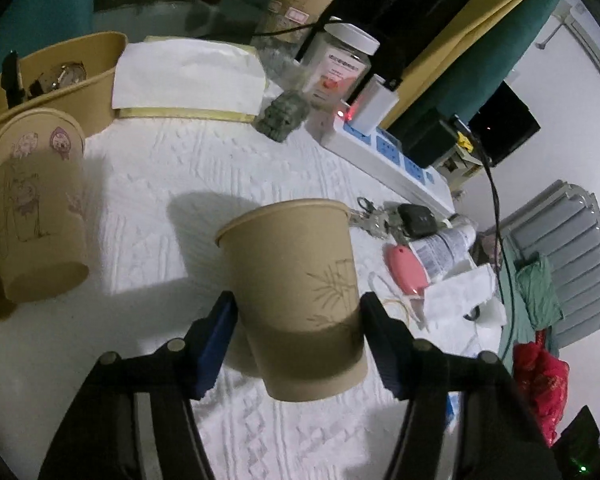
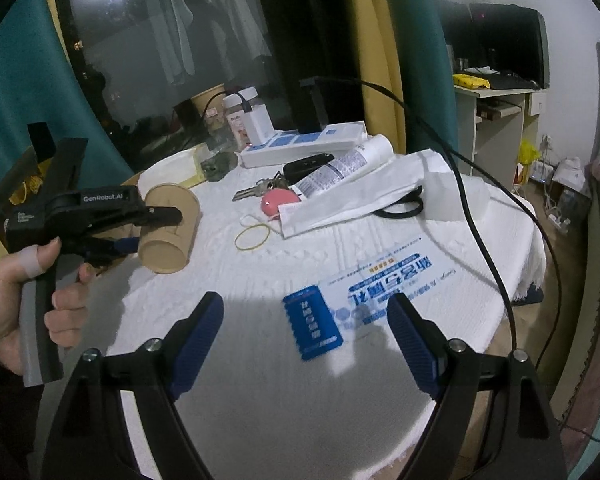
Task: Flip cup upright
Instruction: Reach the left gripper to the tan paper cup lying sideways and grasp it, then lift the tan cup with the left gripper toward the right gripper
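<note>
Off my left gripper's (image 1: 298, 312) left side stands a tan paper cup printed with cartoon figures (image 1: 36, 204), and behind it a shallow tan paper bowl (image 1: 60, 76) at the table edge; bare white textured tablecloth (image 1: 148, 184) lies open between them and my grip. Between the blue-padded fingers (image 1: 216, 344) I am clamped on the plain tan paper cup with a bamboo sketch (image 1: 296, 292), both pads pressed to its lower wall. From the right wrist view that cup (image 2: 168, 228) is held off the cloth and tilted, its long axis running roughly level, base toward that camera and rim pointing away toward the window. Ahead of the grip sit a clear jar with a white lid (image 1: 340, 64) and a white power strip (image 1: 384, 156); to its right lie a bunch of keys (image 1: 376, 216), a pink oval case (image 1: 406, 270) and a yellow rubber band (image 2: 252, 236), crowding that side up to the table's edge. My right gripper (image 2: 304, 332) hangs spread wide and empty over clear cloth, a blue card (image 2: 314, 326) lying on the cloth between its fingers. A dark window and teal curtain (image 2: 12, 80) back the table.
</note>
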Available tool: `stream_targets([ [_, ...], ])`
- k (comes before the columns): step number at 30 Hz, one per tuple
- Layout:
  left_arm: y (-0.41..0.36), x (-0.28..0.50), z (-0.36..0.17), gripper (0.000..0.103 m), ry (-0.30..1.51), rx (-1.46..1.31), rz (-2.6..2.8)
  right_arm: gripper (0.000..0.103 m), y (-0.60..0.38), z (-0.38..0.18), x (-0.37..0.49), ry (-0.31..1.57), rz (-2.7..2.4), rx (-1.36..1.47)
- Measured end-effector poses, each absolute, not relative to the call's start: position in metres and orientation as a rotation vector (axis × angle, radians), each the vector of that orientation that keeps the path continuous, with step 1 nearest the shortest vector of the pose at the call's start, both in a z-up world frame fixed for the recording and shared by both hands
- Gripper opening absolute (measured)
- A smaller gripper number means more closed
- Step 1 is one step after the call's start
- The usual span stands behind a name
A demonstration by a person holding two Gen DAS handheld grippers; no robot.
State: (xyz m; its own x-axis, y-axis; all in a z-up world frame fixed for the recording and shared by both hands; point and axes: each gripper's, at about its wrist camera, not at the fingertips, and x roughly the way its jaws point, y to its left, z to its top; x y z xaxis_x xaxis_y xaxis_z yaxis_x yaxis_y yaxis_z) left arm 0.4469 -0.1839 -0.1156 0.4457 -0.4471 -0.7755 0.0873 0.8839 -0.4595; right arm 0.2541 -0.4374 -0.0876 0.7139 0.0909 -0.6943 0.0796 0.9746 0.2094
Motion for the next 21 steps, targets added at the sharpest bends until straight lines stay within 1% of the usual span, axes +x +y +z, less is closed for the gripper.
stream_targets([
  [6,-0.178,0.408,-0.089,0.062,1.027,-0.37,-0.388,0.082,-0.425,-0.066,0.227,0.745,0.006,0.23],
  [12,-0.148,0.319,-0.055,0.062,0.98,-0.353,-0.439,0.082,-0.396,-0.048,0.182,0.728,0.036,0.227],
  [16,-0.114,0.247,-0.053,0.062,0.986,-0.38,-0.457,0.082,-0.37,-0.047,0.153,0.738,0.073,0.226],
  [21,-0.071,0.173,-0.067,0.062,1.015,-0.437,-0.428,0.082,-0.331,-0.053,0.116,0.781,0.13,0.226],
])
